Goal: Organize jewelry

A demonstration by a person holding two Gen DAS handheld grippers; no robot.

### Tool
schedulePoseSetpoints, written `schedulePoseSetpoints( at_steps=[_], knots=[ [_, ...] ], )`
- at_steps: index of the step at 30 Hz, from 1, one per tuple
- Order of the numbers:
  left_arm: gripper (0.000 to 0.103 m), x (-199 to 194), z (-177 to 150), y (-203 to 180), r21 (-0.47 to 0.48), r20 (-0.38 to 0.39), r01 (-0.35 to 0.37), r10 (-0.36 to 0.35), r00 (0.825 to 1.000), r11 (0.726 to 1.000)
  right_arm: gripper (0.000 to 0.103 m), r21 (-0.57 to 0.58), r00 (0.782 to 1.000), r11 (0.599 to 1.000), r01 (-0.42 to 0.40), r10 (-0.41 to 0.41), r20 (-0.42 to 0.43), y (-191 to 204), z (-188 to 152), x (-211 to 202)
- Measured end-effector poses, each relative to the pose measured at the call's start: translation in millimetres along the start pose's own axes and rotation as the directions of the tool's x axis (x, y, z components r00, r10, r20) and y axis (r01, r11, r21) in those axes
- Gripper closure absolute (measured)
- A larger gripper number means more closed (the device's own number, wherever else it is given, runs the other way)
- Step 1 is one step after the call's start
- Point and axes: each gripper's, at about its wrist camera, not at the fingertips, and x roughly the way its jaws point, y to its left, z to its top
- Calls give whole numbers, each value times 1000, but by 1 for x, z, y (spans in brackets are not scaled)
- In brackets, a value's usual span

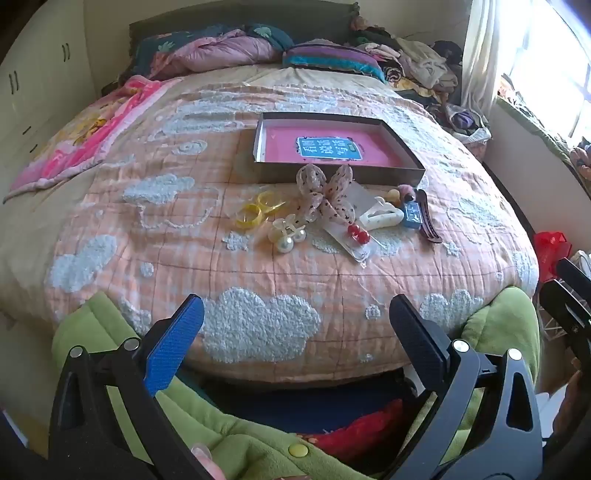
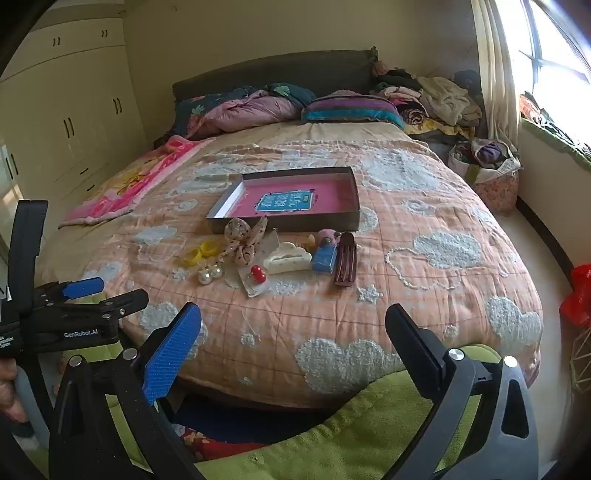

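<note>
While both hand-held grippers, left [image 1: 295,325] and right [image 2: 293,328], are held apart, a basket [image 2: 495,184] is fully seen only from the right wrist.

Bedroom, daylit. Bed [image 2: 295,229] placed centrally, covered with a peach quilt [image 2: 424,295] patterned with white clouds. Dark headboard [image 2: 273,70] set against the far cream wall [image 2: 258,26]. Rumpled bedding and pillows [image 2: 258,103] piled at the far end; pink blanket [image 2: 122,188] draped over the left edge. Cream wardrobe [image 2: 70,110] with dark handles fitted along the left wall. Window [image 2: 554,48] on the right, brightly overexposed, with pale curtain [image 2: 495,74] beside it. Clothes heap [image 2: 436,96] stacked in the far right corner. Pale floor [image 2: 532,236] exposed along the right side.
</note>
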Motion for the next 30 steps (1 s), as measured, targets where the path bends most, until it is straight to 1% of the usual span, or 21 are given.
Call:
schedulePoseSetpoints(
  at_steps=[5, 6, 11, 14, 15, 17, 19, 30],
  knots=[
    [9, 0, 1, 1, -2, 1, -1, 1, 1000, 1000, 4, 8, 1000, 1000, 14, -14, -5, -4, 0, 2],
    [9, 0, 2, 1, -3, 1, -2, 2, 1000, 1000, 4, -4, 1000, 1000, -2, 2, 10, 3, 1, -4],
    [9, -5, 7, -10, 9, 14, -3, 3, 1000, 1000, 4, 3, 1000, 1000, -11, 11, 13, 8, 2, -6],
    [9, -6, 5, -10, 12, 19, -1, 1, 1000, 1000, 4, 5, 1000, 1000, -7, 6, 13, 10, 5, -6],
    [9, -6, 5, -10, 12, 19, 1, -1, 1000, 1000, 4, 7, 1000, 1000, -12, 12, 20, 3, 1, -7],
    [9, -6, 6, -12, 13, 20, -1, 1, 1000, 1000, 4, 6, 1000, 1000, -10, 10, 24, 2, 1, -8],
    [9, -7, 0, -6, 18, 29, 7, -7, 1000, 1000, 4, 7, 1000, 1000, -12, 12, 22, 2, 2, -9],
    [9, -8, -1, -7, 26, 37, 6, -7, 999, 1000, 4, 9, 1000, 1000, -14, 13, 22, 1, 1, -8]
  ],
)
